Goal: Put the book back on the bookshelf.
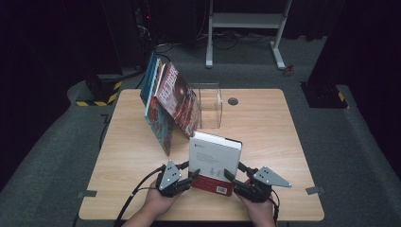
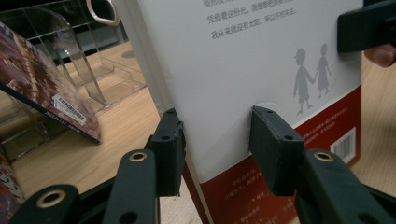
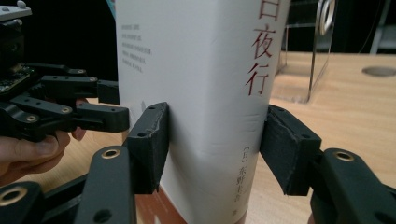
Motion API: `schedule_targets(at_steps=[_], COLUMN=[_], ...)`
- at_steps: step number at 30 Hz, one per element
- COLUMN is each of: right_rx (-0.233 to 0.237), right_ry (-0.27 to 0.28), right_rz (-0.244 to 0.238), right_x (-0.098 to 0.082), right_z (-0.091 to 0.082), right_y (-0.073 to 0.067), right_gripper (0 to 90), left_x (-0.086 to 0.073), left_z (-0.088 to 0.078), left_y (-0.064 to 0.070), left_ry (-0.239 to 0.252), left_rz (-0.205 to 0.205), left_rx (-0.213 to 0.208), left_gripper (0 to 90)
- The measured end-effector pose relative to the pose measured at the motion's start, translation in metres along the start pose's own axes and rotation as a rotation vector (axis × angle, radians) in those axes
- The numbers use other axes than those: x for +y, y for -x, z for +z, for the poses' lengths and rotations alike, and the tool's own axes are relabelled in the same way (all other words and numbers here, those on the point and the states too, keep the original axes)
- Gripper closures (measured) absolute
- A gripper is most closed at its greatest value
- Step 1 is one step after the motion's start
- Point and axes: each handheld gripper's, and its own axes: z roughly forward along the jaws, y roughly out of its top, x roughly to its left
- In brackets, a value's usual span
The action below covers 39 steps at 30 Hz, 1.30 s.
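White and red, the thick book [image 1: 215, 163] stands upright near the desk's [image 1: 265, 127] front edge, held between my two tongs. My left tongs [image 1: 191, 176] clamp its left edge, pads pressing both covers. My right tongs [image 1: 232, 178] straddle the spine [image 3: 219, 112], both pads against it. Leaning books [image 1: 168, 101] and a clear stand [image 1: 210, 104] crowd the space behind; bare wood lies open to the right.

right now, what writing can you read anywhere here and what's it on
"白夜行": red, on the white book's spine.
"[日] 东野圭吾": lower on that spine, last characters partly cut off.
Back cover: two grey lines of Chinese and a barcode, too small to read.
Leaning picture books: titles too blurred.
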Motion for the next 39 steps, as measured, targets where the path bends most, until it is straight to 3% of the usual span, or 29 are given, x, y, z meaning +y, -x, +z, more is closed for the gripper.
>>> schedule_targets(at_steps=[3,20,25,29,32,34,39], right_rx=[-0.010,0.025,0.028,0.028,0.029,0.036,0.062], right_ry=[0.007,0.030,0.030,0.031,0.031,0.034,0.028], right_rz=[-0.042,-0.052,-0.052,-0.056,-0.060,-0.074,-0.196], right_x=[0.000,-0.005,-0.005,-0.005,-0.005,-0.006,-0.008], right_z=[-0.002,-0.005,-0.005,-0.005,-0.005,-0.004,-0.001], right_y=[-0.003,0.002,0.002,0.002,0.001,-0.001,-0.012], right_gripper=[44.4,45.8,46.0,46.0,46.2,46.9,47.9], left_x=[-0.001,-0.007,-0.008,-0.008,-0.009,-0.010,-0.010], left_z=[0.000,-0.004,-0.008,-0.005,-0.001,0.000,-0.004], left_y=[0.001,0.003,-0.005,-0.014,-0.014,-0.013,-0.011], left_ry=[-0.001,-0.008,0.002,-0.015,-0.028,-0.035,-0.023], left_rz=[0.005,-0.006,-0.065,-0.154,-0.167,-0.161,-0.153], left_rx=[0.008,0.024,0.032,-0.011,-0.038,-0.050,-0.080], left_gripper=[57.4,58.0,53.6,43.7,41.3,40.0,36.4])
